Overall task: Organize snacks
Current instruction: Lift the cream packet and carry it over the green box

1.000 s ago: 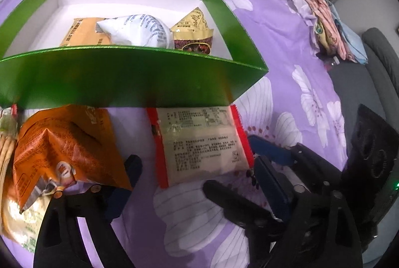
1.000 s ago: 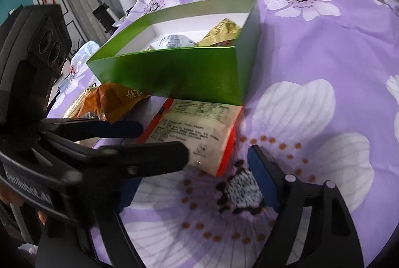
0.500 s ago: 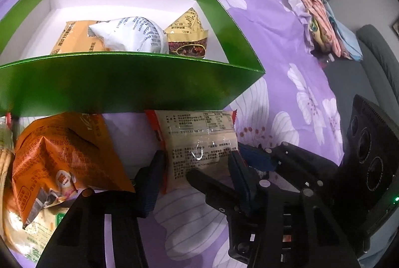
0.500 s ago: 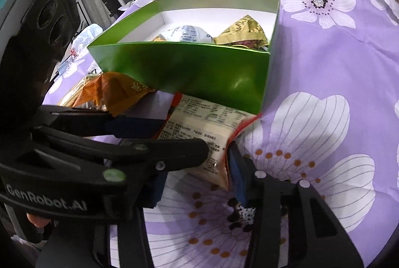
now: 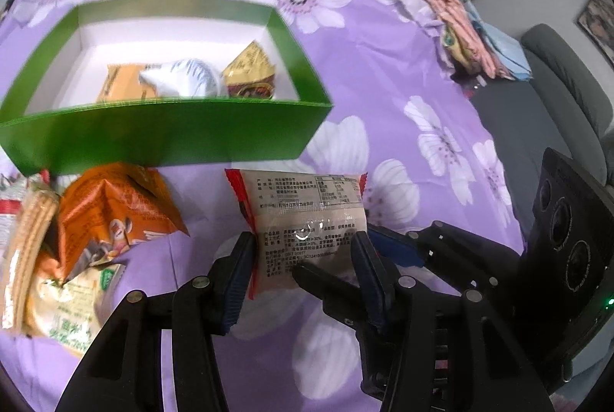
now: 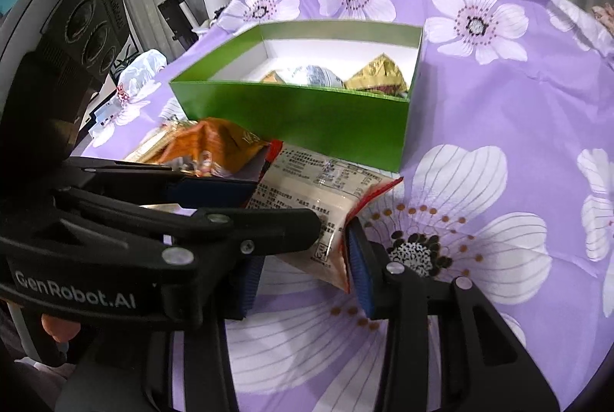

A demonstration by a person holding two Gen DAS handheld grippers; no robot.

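A red-edged clear snack packet (image 5: 303,216) with printed text is lifted off the purple flowered cloth, in front of the green box (image 5: 161,135). My left gripper (image 5: 303,254) is shut on its near end. My right gripper (image 6: 303,258) is shut on the same packet (image 6: 326,189) from the right side; its fingers cross the left gripper's. The box holds an orange packet (image 5: 119,86), a white packet (image 5: 188,82) and a gold packet (image 5: 249,70).
An orange snack bag (image 5: 111,208) and a pale packet (image 5: 65,304) lie on the cloth left of the held packet. Folded cloths (image 5: 460,28) lie at the far right edge of the table, with a grey seat beyond.
Both grippers closed in on the red-edged packet and shut on it. The packet has come up off the cloth, and the box now looks farther away.
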